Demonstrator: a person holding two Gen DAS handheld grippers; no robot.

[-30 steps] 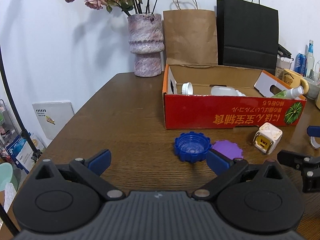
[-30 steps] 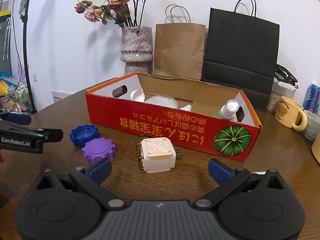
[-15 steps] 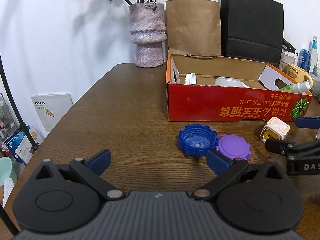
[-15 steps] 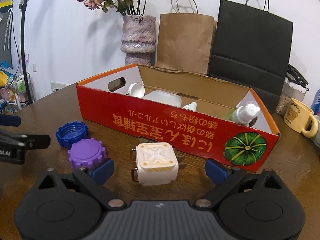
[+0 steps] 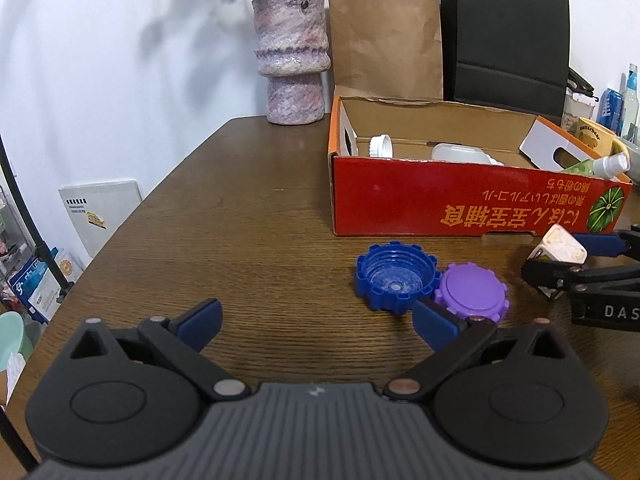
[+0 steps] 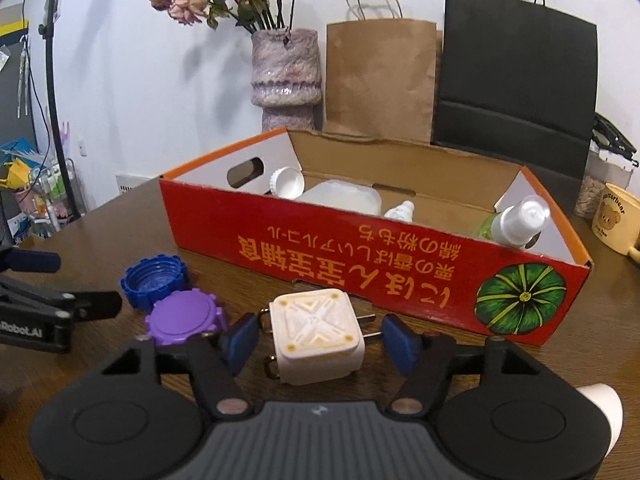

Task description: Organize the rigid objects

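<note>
Table (image 5: 248, 216) edge lies bare left of caps (image 5: 395, 278).

The table (image 5: 248, 216) is dark wood with a visible grain and a soft sheen. Two ridged plastic caps — blue cap (image 5: 394, 276), purple cap (image 5: 472, 294) — look matt. The box (image 6: 360, 256) is cardboard, red-printed outside, raw brown inside. The vase (image 5: 292, 56) looks rough, stone-like.

left wrist: low, forward | right wrist: low, closer | shared: red box (image 5: 472, 200)
</note>
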